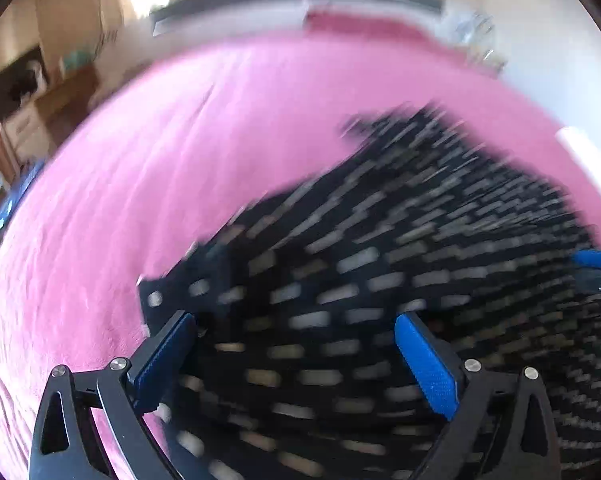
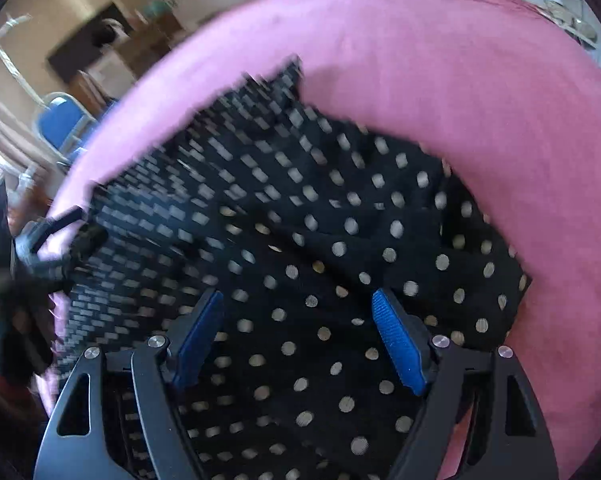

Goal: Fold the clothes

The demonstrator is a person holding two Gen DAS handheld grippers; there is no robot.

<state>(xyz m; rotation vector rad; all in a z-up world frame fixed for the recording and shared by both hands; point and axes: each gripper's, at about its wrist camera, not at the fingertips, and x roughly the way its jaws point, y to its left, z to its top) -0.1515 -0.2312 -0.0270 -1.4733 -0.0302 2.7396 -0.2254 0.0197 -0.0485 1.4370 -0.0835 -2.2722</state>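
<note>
Black polka-dot garment (image 2: 340,240) fills the near field of both wrist views, spread flat on the pink bed cover (image 1: 180,140), creased toward its far right edge. Left hand-held gripper (image 1: 296,328) hovers over the garment's left corner, jaws wide apart, nothing held. Right hand-held gripper (image 2: 298,304) sits over the middle, also wide apart, empty. Blue chair (image 2: 58,120) stands beyond the bed. Left view is motion-blurred.

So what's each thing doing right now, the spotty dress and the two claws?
Spotty dress: spread out, rumpled, lying on the pink blanket.
Left claw: open, over the dress, gripping nothing.
Right claw: open, over the dress, gripping nothing.
Blue chair: standing beside the bed.
</note>
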